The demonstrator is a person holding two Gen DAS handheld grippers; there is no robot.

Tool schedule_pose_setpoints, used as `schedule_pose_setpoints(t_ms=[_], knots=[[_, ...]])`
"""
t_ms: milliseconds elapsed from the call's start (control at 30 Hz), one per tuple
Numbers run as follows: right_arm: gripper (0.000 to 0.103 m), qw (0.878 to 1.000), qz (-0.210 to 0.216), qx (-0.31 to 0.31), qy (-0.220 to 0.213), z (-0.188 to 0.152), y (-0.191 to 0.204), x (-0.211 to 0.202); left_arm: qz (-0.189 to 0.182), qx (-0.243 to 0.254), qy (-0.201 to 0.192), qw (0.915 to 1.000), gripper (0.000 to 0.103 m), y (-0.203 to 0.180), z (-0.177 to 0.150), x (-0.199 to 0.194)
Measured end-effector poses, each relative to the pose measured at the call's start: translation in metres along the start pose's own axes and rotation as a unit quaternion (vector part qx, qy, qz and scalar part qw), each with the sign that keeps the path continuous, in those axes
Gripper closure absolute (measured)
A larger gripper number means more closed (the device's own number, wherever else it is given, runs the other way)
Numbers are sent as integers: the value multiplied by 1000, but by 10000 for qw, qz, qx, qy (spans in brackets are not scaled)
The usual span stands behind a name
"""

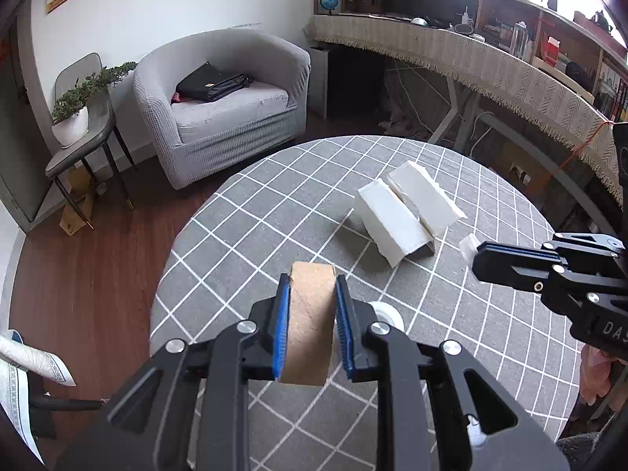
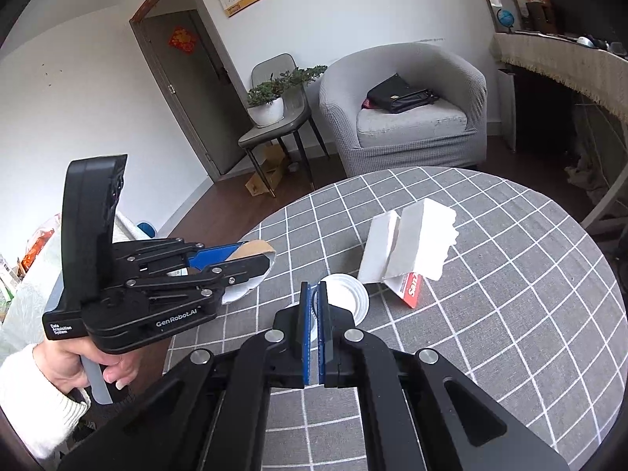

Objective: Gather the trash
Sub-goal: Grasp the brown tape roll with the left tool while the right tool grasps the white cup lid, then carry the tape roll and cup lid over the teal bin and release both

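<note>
My left gripper (image 1: pixel 310 286) is shut on a brown cardboard tube (image 1: pixel 308 325) and holds it above the round table with the grey checked cloth (image 1: pixel 274 204). The tube's end also shows in the right wrist view (image 2: pixel 255 249), in the left gripper (image 2: pixel 259 261). My right gripper (image 2: pixel 313 294) is shut on the rim of a small white plastic cup (image 2: pixel 345 298). In the left wrist view the right gripper (image 1: pixel 481 261) holds that white cup (image 1: pixel 469 245) at its tip. A torn white carton (image 1: pixel 408 212) lies on the table; it also shows in the right wrist view (image 2: pixel 408 243).
A white round lid (image 1: pixel 386 314) lies on the cloth under my left gripper. A grey armchair (image 1: pixel 227 106) with a black bag, a side chair with a potted plant (image 1: pixel 74 114) and a long desk (image 1: pixel 490 62) stand beyond the table.
</note>
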State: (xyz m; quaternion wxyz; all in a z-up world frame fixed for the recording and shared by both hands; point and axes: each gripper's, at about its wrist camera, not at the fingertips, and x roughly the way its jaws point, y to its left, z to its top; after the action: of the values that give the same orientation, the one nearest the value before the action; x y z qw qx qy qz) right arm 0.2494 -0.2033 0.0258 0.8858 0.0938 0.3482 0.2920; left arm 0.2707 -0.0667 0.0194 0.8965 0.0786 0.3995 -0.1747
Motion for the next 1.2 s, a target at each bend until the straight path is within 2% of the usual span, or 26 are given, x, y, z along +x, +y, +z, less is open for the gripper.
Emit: schedule_pose_setpoints(t_ms=[200, 367, 733, 900, 1200], knots=[[101, 9997, 5, -250, 63, -14, 41, -7, 45, -248, -88, 9996, 79, 6, -31, -33], [101, 9989, 190, -419, -31, -25, 81, -18, 135, -543, -110, 9984, 79, 22, -59, -61], [101, 9950, 486, -812, 305, -60, 143, 10, 470, -1055, -146, 9932, 79, 64, -131, -114], [101, 9906, 668, -1086, 495, -67, 174, 26, 643, -1345, -135, 9887, 79, 89, -164, -122], [101, 9822, 801, -1434, 907, -80, 216, 63, 593, -1881, -30, 9804, 79, 127, -213, -113]])
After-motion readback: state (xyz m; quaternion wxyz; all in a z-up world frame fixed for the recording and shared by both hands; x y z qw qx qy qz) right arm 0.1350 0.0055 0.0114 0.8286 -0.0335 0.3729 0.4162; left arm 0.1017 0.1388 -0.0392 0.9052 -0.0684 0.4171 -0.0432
